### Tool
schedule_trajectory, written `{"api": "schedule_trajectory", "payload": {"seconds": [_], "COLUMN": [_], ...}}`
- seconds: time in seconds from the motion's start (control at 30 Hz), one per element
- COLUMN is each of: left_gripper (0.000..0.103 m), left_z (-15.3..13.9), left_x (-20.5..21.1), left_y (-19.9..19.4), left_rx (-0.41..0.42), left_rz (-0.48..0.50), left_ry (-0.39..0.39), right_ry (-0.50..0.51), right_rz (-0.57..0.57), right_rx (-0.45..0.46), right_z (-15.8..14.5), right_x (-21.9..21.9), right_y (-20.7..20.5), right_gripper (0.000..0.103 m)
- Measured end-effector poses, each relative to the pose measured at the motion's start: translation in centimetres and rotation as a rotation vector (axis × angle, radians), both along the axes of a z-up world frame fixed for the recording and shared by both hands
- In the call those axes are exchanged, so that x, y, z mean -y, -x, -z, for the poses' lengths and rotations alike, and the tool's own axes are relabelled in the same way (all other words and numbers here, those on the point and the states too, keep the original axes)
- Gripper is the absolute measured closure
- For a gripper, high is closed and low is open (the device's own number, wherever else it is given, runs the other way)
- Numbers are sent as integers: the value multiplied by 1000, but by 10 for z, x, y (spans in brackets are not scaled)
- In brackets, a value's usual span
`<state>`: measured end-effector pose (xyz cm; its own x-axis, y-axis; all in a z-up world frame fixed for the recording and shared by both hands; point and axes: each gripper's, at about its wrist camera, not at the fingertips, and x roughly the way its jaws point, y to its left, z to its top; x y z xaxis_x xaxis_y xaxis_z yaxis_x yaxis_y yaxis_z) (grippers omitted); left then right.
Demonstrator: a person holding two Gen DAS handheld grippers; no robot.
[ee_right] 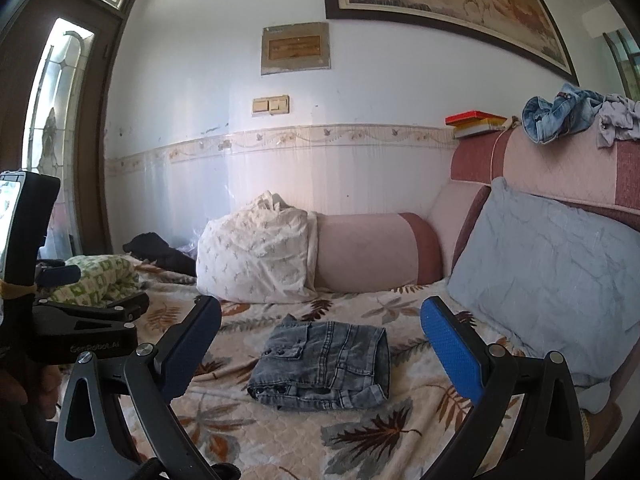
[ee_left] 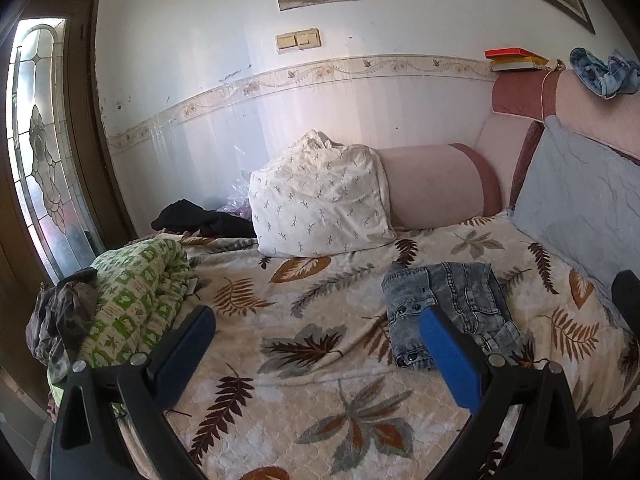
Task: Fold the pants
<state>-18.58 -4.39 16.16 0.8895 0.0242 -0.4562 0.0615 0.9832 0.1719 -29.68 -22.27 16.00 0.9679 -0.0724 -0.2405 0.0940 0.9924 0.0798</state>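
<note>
Between white pillow [ee_right: 256,256] and blue pillow [ee_right: 552,276], seemingly folded pants [ee_right: 324,364] lie; both hand-held grippers gape.

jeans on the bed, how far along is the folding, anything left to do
The jeans already lie folded into a compact bundle on the leaf-print blanket. Nothing is in hand: the left gripper and right gripper both hover with jaws open, touching no cloth. The fold looks finished; at most a little tidying is left.
</note>
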Motion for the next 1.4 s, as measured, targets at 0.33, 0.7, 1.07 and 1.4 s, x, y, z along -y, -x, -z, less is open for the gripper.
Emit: {"api": "schedule_trajectory", "payload": {"seconds": [0.33, 0.7, 1.07, 1.4], "left_gripper": [0, 0, 0, 0], "left_z": [3, -1, -10, -14], "left_x": [-7, -13, -16, -19], "left_y": [2, 7, 14, 19], "left_rx": [-3, 13, 35, 47], "left_rz": [-19, -28, -35, -44], "left_ry": [17, 26, 29, 34], "right_ry": [19, 37, 64, 77], "right_rz": [-10, -24, -39, -42], "right_rx": [-16, -16, -3, 9], "right_z": [0, -2, -7, -11], "right_x": [-7, -14, -22, -24], "right_y": [-5, -5, -2, 0], "right_gripper": [2, 2, 2, 2]}}
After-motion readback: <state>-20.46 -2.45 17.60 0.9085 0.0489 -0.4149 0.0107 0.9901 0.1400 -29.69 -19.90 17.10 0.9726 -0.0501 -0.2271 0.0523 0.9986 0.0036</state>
